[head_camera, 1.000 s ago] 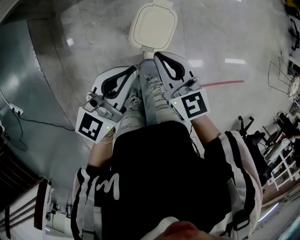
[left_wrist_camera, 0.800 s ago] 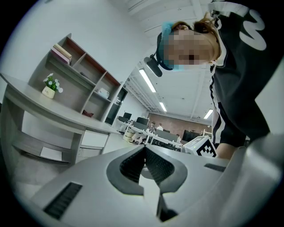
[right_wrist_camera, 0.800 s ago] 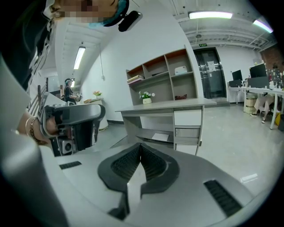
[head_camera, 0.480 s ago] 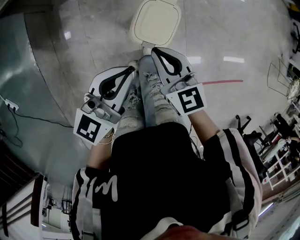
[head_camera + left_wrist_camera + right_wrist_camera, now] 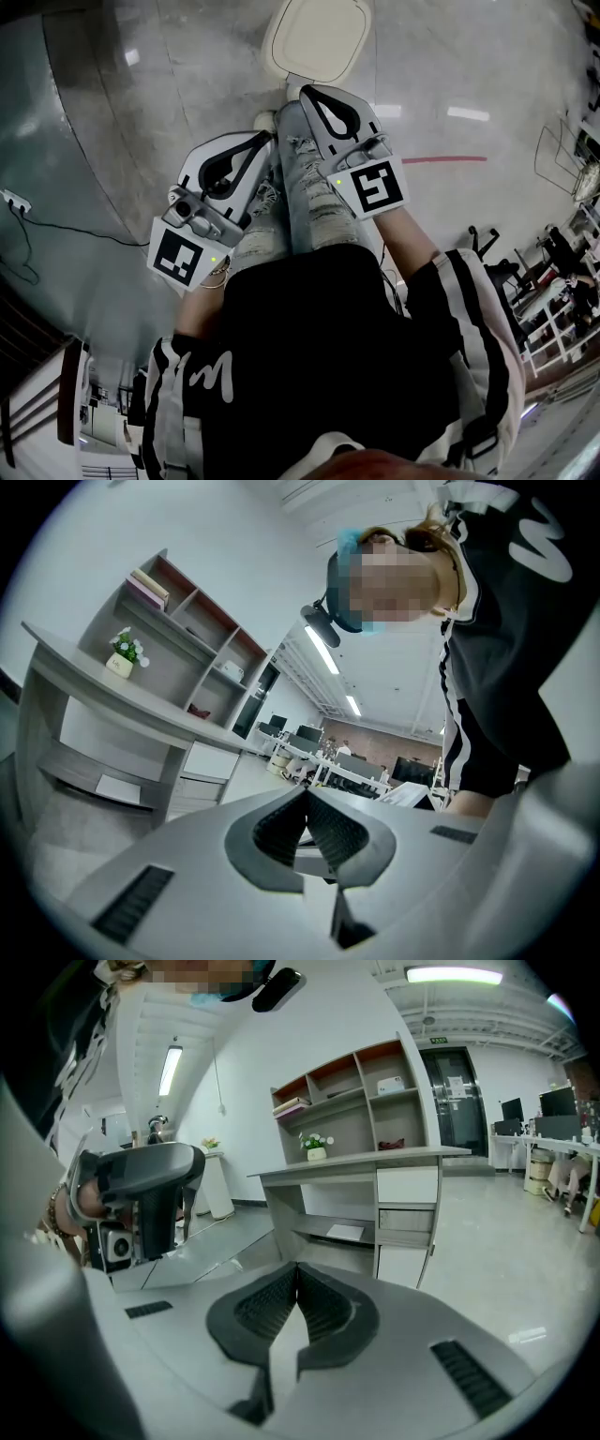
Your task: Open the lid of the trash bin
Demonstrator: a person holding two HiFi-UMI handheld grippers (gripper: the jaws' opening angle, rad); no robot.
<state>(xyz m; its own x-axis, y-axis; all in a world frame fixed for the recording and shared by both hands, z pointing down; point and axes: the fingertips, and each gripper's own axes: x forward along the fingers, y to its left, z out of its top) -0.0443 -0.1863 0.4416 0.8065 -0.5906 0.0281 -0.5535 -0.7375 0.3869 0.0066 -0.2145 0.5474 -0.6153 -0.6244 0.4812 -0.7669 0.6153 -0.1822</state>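
Note:
A cream trash bin with its flat lid down stands on the floor at the top of the head view, just beyond the person's feet. My right gripper is shut and empty, its tip close below the bin's near edge. My left gripper is also shut and empty, lower and to the left, beside the person's jeans. In the left gripper view the jaws meet at the tip. The right gripper view shows its jaws closed too, and the left gripper at the left. Neither gripper view shows the bin.
A grey curved desk fills the left of the head view, with a cable running over it. A red line marks the floor at the right. A desk with shelves stands ahead in the right gripper view.
The right gripper has moved up toward the bin's near edge. The bin has shifted slightly higher in the view. The left gripper has hardly moved.

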